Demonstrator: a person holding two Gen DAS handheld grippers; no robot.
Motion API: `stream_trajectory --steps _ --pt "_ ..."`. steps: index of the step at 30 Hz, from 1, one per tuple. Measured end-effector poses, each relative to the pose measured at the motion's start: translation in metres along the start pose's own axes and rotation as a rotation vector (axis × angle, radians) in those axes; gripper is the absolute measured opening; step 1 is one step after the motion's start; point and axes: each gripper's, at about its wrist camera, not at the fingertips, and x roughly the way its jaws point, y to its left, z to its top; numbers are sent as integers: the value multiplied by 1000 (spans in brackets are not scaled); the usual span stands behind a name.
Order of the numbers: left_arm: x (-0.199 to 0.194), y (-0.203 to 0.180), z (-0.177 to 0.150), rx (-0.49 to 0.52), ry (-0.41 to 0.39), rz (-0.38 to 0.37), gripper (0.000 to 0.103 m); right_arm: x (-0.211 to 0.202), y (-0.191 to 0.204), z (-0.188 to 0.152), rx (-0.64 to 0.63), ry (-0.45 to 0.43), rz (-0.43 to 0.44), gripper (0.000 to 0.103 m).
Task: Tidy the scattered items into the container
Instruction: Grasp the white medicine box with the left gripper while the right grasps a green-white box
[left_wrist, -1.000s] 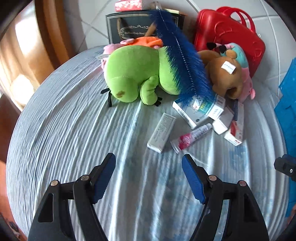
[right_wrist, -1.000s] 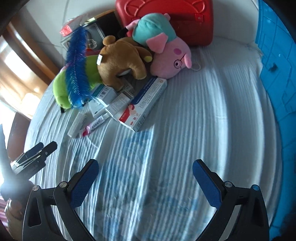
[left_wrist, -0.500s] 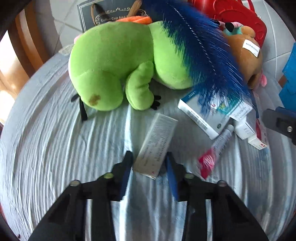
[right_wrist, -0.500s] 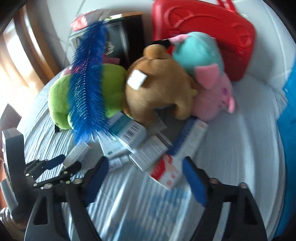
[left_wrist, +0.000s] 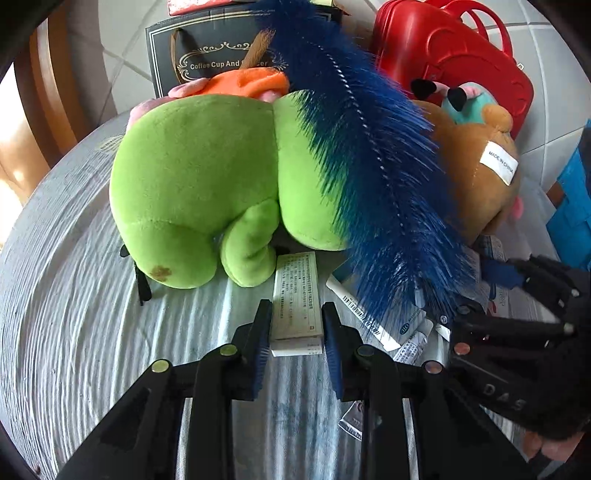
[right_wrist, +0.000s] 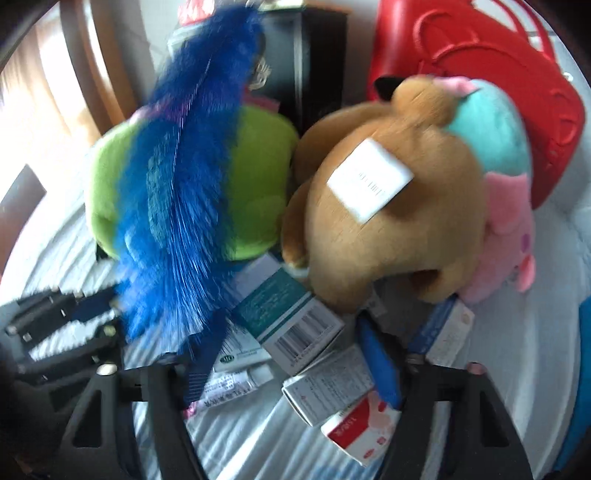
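My left gripper (left_wrist: 295, 343) is shut on a slim white carton (left_wrist: 296, 295) lying on the striped cloth, just in front of the green plush toy (left_wrist: 199, 192). My right gripper (right_wrist: 291, 373) is open, its jaws set around a pile of medicine boxes: a teal-and-white box (right_wrist: 291, 321) and a white box (right_wrist: 328, 384), with a tube (right_wrist: 229, 387) by its left finger. A blue feather (left_wrist: 365, 155) lies across the green plush. The brown bear (right_wrist: 388, 206) and pink pig plush (right_wrist: 506, 236) lean over the boxes. The red case (left_wrist: 454, 62) stands behind them.
A black gift box (left_wrist: 207, 59) stands behind the green plush. A blue object (left_wrist: 572, 206) sits at the right edge. A red-and-white box (right_wrist: 362, 432) lies near my right gripper. The right gripper (left_wrist: 517, 332) shows close beside my left one.
My left gripper moved forward and closed on the white carton. My right gripper moved in toward the box pile and narrowed around it.
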Motion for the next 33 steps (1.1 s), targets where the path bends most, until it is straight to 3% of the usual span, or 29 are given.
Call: stream_trajectory --steps 3,12,19,29,33 --pt "4 0 -6 -4 28 -5 26 -5 7 -7 -34 -3 5 43" --pt "-23 13 -39 -46 20 2 26 -36 6 -40 0 -4 83 42" --pt "-68 1 -55 -46 -45 28 26 -67 10 -55 18 -32 90 42" --pt "-144 -30 -49 -16 -162 82 26 -144 19 -70 37 -163 78 42" --pt "-178 -46 -61 -10 -198 94 26 -180 14 -80 46 -221 85 42"
